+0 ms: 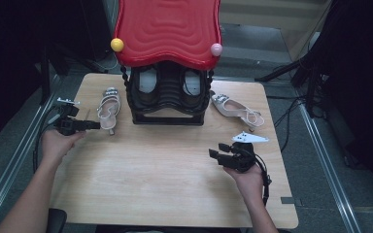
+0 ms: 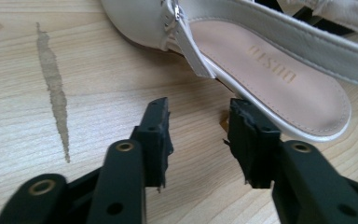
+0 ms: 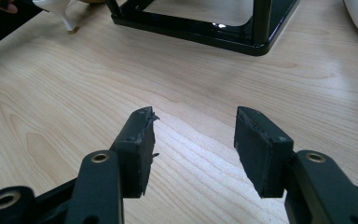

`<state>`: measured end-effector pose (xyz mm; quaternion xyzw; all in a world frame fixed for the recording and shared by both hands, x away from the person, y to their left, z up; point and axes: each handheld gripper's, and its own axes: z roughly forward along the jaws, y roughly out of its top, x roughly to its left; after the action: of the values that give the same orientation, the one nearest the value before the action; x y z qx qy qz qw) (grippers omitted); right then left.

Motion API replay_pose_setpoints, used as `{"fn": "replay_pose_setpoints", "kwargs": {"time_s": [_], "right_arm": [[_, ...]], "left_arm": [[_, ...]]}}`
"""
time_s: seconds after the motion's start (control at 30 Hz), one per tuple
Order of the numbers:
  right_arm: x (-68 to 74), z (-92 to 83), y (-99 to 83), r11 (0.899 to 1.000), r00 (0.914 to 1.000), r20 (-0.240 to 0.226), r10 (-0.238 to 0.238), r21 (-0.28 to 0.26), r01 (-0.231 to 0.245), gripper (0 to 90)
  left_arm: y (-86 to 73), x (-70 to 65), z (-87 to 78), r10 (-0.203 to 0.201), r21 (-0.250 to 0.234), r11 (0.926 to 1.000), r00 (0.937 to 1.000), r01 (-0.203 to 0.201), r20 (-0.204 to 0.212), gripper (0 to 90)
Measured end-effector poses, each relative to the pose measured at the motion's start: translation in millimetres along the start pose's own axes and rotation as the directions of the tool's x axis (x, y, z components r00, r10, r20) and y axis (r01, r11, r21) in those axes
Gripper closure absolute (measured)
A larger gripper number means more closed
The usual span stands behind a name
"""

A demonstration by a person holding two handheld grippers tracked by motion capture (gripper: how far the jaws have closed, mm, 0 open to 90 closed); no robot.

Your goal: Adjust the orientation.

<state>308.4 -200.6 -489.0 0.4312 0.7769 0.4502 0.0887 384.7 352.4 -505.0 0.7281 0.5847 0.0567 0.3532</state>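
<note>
A white strappy sandal (image 1: 109,108) lies on the wooden table (image 1: 165,170), left of a black shoe rack (image 1: 170,97) with a red wavy top (image 1: 167,29). My left gripper (image 1: 96,124) is open just beside its heel. In the left gripper view the jaws (image 2: 198,112) stand apart, with the sandal's (image 2: 270,70) heel end right in front of the right jaw and nothing pinched. A second white sandal (image 1: 235,109) lies to the right of the rack. My right gripper (image 1: 214,155) hovers open over bare wood (image 3: 193,123), holding nothing.
The rack holds shoes on its shelves and its base (image 3: 223,32) stands ahead of the right gripper. A yellow ball (image 1: 117,44) and a pink ball (image 1: 216,49) sit at the red top's corners. Metal rails and dark floor flank the table.
</note>
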Motion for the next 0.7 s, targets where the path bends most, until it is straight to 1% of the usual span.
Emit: {"fn": "replay_pose_setpoints", "kwargs": {"time_s": [0.03,0.1,0.17,0.27,0.3,0.37,0.43,0.47,0.5,0.53,0.6,0.63,0.7], "right_arm": [[0.2,0.2,0.2,1.0,1.0,0.0,0.001,0.002,-0.001,49.0],[0.7,0.7,0.9,1.0,1.0,-0.001,0.0,0.003,0.0,49.0],[1.1,1.5,1.9,1.0,1.0,-0.002,0.0,0.001,0.0,49.0],[1.1,3.6,3.4,1.0,1.0,-0.006,-0.001,0.003,0.001,49.0],[1.1,4.1,3.8,1.0,1.0,-0.004,-0.001,0.003,0.001,49.0],[1.3,4.0,5.1,1.0,1.0,-0.006,0.002,-0.002,-0.002,48.9],[1.7,4.4,7.1,1.0,0.9999,-0.008,-0.01,-0.016,0.01,48.9],[1.8,4.9,7.6,1.0,0.9999,-0.011,-0.004,-0.02,0.004,48.9],[1.6,5.6,8.0,1.0,0.9999,-0.015,-0.001,-0.018,0.001,48.9],[1.3,6.9,8.2,1.0,0.9998,-0.018,-0.001,-0.018,0.001,48.9],[1.9,8.8,9.2,1.0,0.9998,-0.021,-0.004,-0.01,0.004,48.8],[2.2,9.3,9.9,1.0,0.9997,-0.024,-0.005,-0.006,0.005,48.8],[2.6,10.2,11.3,1.0,0.9995,-0.029,-0.013,-0.01,0.013,48.8]], "left_arm": [[0.3,0.3,-1.1,0.0,-0.004,1.0,1.0,0.0,-0.003,57.0],[1.1,1.2,-4.0,-0.017,-0.015,0.9997,0.9998,0.017,0.013,53.6],[2.9,0.9,-8.2,-0.038,-0.028,0.9989,0.9988,0.039,0.031,52.0],[4.7,-1.1,-13.5,-0.048,-0.045,0.9977,0.9983,0.05,0.033,50.7],[4.9,-1.7,-14.9,-0.055,-0.045,0.9974,0.9976,0.056,0.042,50.2],[7.0,-2.7,-16.3,-0.054,-0.04,0.9977,0.998,0.055,0.033,49.1],[10.0,-3.5,-16.5,-0.055,-0.034,0.9978,0.9982,0.056,0.022,48.2],[11.4,-3.8,-17.1,-0.053,-0.028,0.9982,0.9985,0.053,0.017,47.8],[12.7,-4.5,-17.6,-0.051,-0.035,0.9981,0.9987,0.051,0.007,47.5],[14.5,-3.6,-19.0,-0.053,-0.04,0.9977,0.9985,0.054,0.016,47.7],[17.0,-3.3,-20.4,-0.06,-0.046,0.9971,0.998,0.061,0.019,49.3],[18.8,-3.5,-20.5,-0.064,-0.035,0.9973,0.9978,0.064,0.019,49.3],[21.8,-4.3,-21.3,-0.064,-0.028,0.9976,0.998,0.064,0.005,49.0]]}}
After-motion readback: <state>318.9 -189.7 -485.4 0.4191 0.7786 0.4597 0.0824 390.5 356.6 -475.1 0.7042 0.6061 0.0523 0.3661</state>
